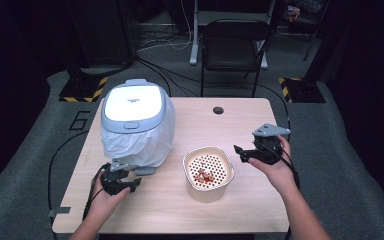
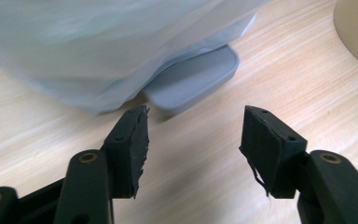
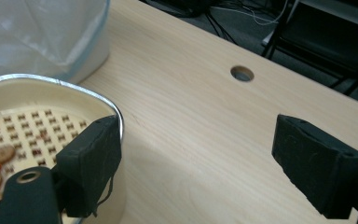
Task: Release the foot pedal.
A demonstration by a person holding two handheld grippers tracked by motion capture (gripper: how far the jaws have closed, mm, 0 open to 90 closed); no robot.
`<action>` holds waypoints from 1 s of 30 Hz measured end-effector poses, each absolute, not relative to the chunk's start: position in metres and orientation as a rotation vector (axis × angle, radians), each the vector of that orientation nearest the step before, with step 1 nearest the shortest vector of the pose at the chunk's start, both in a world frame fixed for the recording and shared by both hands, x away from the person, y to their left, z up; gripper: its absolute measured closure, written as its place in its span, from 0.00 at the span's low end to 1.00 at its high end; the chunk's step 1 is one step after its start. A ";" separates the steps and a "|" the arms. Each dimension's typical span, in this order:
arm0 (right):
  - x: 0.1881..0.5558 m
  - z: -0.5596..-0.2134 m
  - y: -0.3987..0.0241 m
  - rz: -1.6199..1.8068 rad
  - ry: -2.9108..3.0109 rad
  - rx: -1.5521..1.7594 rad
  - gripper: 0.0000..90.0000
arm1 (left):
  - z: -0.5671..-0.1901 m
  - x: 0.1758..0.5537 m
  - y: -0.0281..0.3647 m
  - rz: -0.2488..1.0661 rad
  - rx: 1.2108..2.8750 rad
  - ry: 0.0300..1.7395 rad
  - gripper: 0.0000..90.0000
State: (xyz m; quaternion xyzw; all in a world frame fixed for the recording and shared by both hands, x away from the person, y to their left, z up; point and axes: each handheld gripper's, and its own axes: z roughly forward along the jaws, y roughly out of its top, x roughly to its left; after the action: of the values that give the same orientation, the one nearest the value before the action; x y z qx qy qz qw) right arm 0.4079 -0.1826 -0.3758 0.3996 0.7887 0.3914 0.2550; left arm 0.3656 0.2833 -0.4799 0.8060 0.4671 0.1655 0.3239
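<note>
The grey pedal [image 2: 193, 84] sticks out from under the bin [image 1: 136, 120] at its near edge, lying flat on the wooden surface [image 1: 180, 200], and a clear plastic bag [image 2: 98, 51] drapes over the bin's sides down to just above it. The left gripper [image 1: 122, 182] sits just in front of that pedal, its jaws spread wide with bare wood between them and nothing held; the pedal is close ahead of the tips but apart from them. The bin has a white lid with a grey rim and stands at the left back of the surface. To its right, near the middle, stands a cream basket [image 1: 208, 172] with a perforated floor and a few small reddish and tan food pieces [image 1: 203, 175] in it. The right gripper [image 1: 244, 154] is just beside the basket's right rim, jaws parted and empty, one jaw over the rim in the right gripper view. A round hole [image 1: 218, 110] lies toward the far edge.
</note>
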 end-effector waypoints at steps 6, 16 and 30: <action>0.396 -0.400 -0.201 1.057 2.133 1.159 0.20 | -0.481 0.362 0.309 0.448 2.032 1.330 0.44; 0.383 -0.436 -0.228 1.045 2.077 1.275 0.22 | -0.493 0.366 0.342 0.497 1.941 1.447 0.44; 0.378 -0.476 -0.234 1.004 2.057 1.320 0.22 | -0.509 0.368 0.357 0.481 1.868 1.503 0.43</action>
State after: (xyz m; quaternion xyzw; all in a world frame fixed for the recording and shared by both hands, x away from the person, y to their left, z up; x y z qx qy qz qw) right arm 0.3783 -0.2339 -0.4763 0.4842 0.7543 0.3681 0.2472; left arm 0.3680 0.3569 -0.5087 0.7181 0.5779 0.1848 0.3410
